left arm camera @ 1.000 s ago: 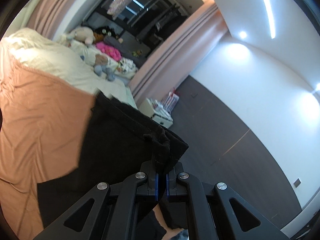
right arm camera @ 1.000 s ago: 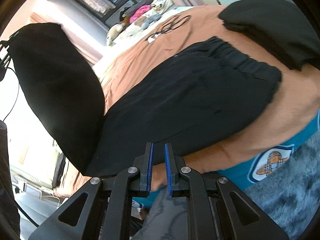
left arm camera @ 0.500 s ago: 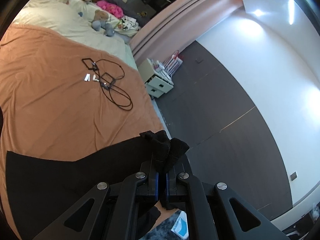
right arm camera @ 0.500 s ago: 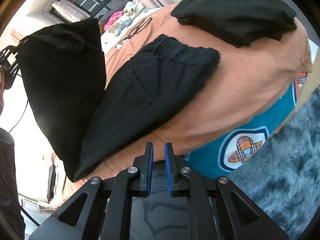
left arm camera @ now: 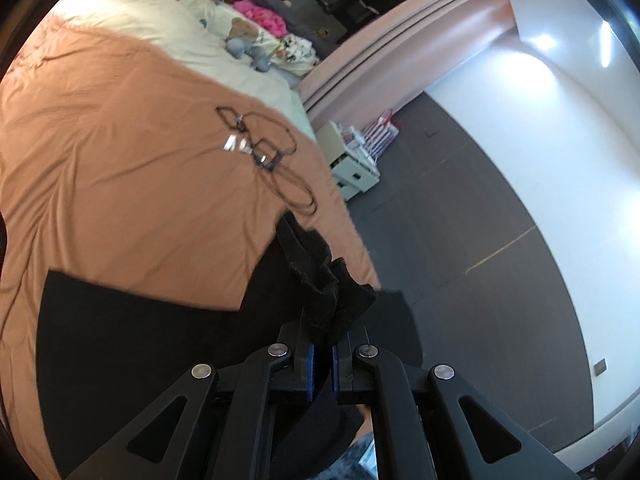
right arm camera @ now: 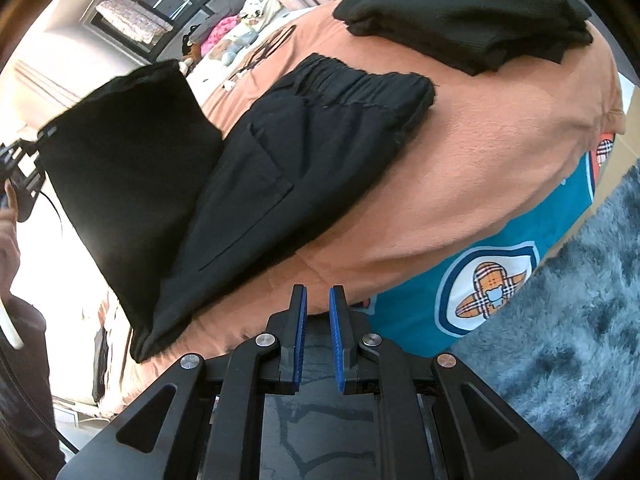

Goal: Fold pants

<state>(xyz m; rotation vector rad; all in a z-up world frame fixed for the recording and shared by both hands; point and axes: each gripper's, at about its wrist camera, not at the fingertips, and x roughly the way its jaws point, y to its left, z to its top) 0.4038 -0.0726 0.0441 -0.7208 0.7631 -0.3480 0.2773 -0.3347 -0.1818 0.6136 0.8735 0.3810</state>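
Bedspread (right arm camera: 500,168) crests (right arm camera: 486,290), no legible writing

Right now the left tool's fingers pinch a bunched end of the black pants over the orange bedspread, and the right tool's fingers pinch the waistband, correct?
Not quite. The right wrist view shows the right fingers holding nothing; the elastic waistband of the black pants lies untouched on the orange bedspread. The left fingers do pinch a bunched end.
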